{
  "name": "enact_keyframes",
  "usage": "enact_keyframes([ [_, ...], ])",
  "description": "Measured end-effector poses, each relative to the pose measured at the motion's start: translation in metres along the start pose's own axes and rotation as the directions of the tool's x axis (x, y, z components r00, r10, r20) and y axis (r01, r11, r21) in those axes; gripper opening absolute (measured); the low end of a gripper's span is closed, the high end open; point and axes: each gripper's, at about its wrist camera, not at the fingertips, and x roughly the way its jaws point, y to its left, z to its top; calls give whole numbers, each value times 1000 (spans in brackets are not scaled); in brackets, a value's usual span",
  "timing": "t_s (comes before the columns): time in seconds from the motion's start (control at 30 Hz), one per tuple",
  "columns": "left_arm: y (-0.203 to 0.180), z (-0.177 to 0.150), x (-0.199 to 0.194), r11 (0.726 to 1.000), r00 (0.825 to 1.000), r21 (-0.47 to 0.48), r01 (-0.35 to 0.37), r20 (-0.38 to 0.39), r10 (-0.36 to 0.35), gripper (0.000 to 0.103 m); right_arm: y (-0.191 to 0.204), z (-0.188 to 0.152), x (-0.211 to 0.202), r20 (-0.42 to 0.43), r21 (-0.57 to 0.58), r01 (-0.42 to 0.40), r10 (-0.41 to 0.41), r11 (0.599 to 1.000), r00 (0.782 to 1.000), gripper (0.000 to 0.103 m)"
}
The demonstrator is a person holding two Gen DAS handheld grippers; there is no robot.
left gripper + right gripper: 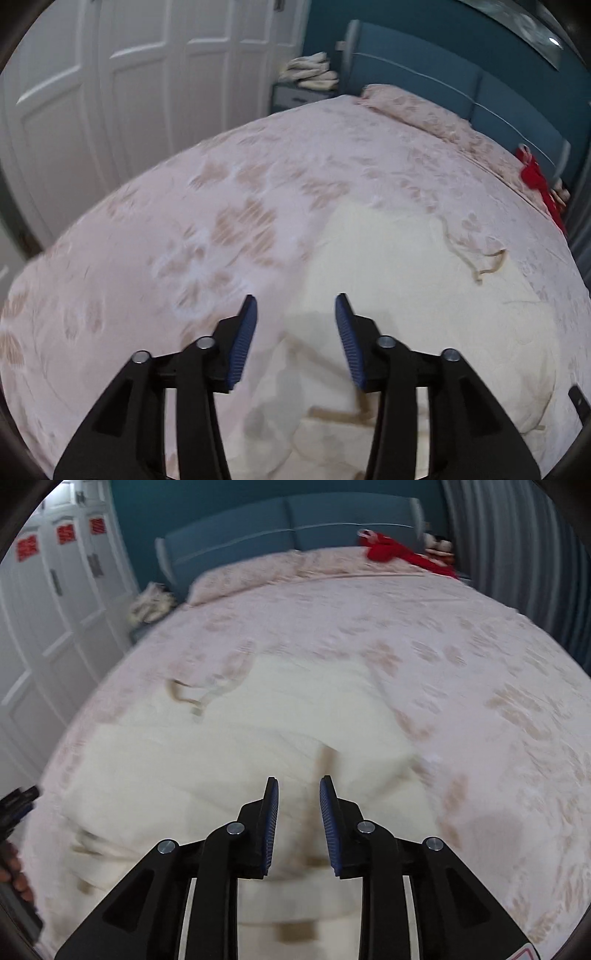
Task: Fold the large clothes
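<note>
Currently both claws, left claw and right claw, hang parted and empty over the cream garment on the bed; its loose drawstring may spoil the fold.

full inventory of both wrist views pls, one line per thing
cream garment: 1, off-white with tan trim and ties, spread on the bed's near half, under both tools
bedspread: 1, pale pink with tan floral print, covers the bed
pillow: 1, same pink print, at the headboard
headboard: 1, blue, far end of bed
red item: 1, red, by the headboard at the far corner
wardrobe doors: several, white, beside the bed
folded pile: 1, cream, on the nightstand
left tool: black, blue pads, open, nothing between
right tool: same, narrower gap, nothing between
hand: 1, right view's left edge
</note>
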Motion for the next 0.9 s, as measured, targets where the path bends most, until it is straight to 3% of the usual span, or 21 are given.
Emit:
enact_keyframes([
  [0.1, -33, 12, 18, 997, 998, 45, 65, -27, -64, 47, 38, 17, 24, -10, -53, -106, 106, 993, 994, 24],
  [0.2, -65, 10, 51, 991, 995, 114, 73, -75, -64, 47, 65, 20, 58, -37, -123, -114, 110, 986, 993, 24],
  [0.33, -84, -12, 89, 986, 991, 162, 48, -129, -27, 47, 73, 13, 100, -106, -137, -93, 79, 986, 991, 23],
  [0.37, -85, -19, 98, 984, 991, 175, 34, -130, -11, 47, 71, 7, 111, -119, -142, -82, 65, 986, 991, 15],
  [0.5, -87, -36, 108, 976, 997, 218, 10, -79, 7, 49, 59, -13, 129, -117, -122, -109, 95, 987, 989, 14],
  [0.9, -92, -52, 109, 969, 999, 244, -40, 27, 34, 52, 57, -27, 131, -54, -108, -125, 120, 986, 991, 13],
])
